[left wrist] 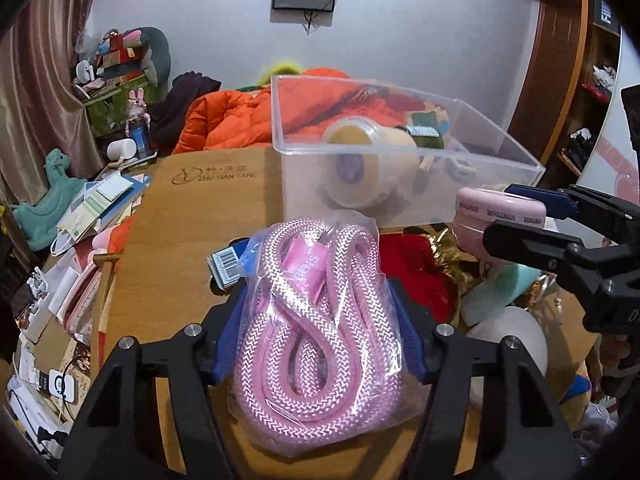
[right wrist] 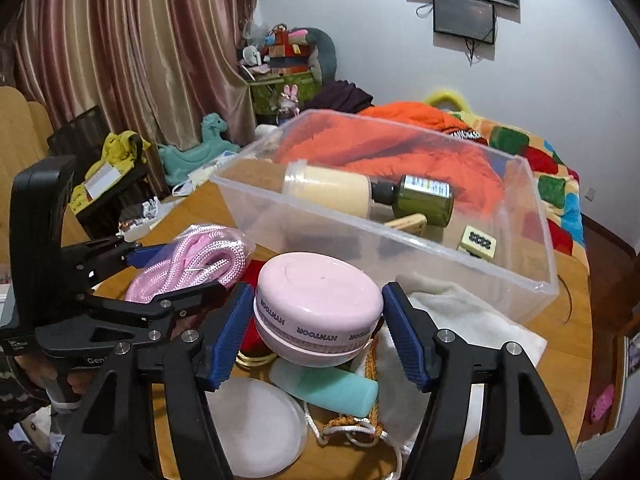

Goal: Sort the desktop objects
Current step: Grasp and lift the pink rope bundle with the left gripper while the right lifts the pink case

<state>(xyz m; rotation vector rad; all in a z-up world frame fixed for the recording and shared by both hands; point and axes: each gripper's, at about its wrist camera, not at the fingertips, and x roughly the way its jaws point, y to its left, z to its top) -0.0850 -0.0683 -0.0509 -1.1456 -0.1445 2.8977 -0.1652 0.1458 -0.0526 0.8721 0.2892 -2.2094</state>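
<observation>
My left gripper (left wrist: 316, 332) is shut on a clear bag of pink braided rope (left wrist: 316, 320), held above the wooden table (left wrist: 168, 248). The rope bag also shows in the right wrist view (right wrist: 192, 264). My right gripper (right wrist: 318, 324) is shut on a round pink case (right wrist: 316, 308), held over the pile of items; the case also shows in the left wrist view (left wrist: 496, 216). A clear plastic bin (right wrist: 400, 248) stands just beyond both grippers. It holds a cream cylinder (right wrist: 328, 190), a green bottle (right wrist: 424, 200) and a small tile (right wrist: 478, 242).
Under the right gripper lie a teal tube (right wrist: 332, 388), a white round lid (right wrist: 256, 420), a white cloth (right wrist: 460, 316) and cord. A red item (left wrist: 412, 276) lies by the rope. Papers and boxes (left wrist: 80, 216) crowd the left edge. An orange jacket (left wrist: 228, 120) lies behind the bin.
</observation>
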